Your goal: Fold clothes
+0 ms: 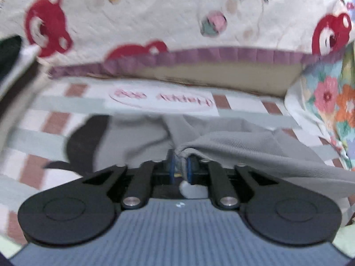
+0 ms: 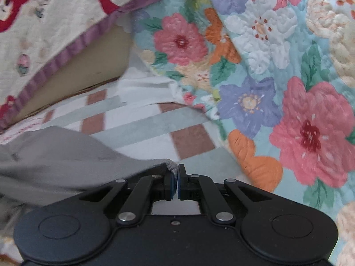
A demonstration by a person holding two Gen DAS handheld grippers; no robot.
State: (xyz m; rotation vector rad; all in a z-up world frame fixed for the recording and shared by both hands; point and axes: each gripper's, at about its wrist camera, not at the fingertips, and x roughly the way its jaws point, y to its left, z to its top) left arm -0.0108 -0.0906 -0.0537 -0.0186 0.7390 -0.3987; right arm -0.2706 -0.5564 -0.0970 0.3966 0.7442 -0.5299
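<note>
Left fingers (image 1: 180, 166) pinching grey garment (image 1: 244, 146), right fingers (image 2: 176, 180) clamping its edge

Both tongs tilt downward. The left tongs (image 1: 180, 166) are pinched shut on a grey cloth (image 1: 244, 146) fold; the right tongs (image 2: 176, 177) are clamped on the cloth's edge.

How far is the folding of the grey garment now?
Done: both grips are taken. The left gripper and the right gripper are each shut on an edge of the grey garment. In hand: it hangs bunched over the checked cover. Left: no neat fold shows yet.
</note>
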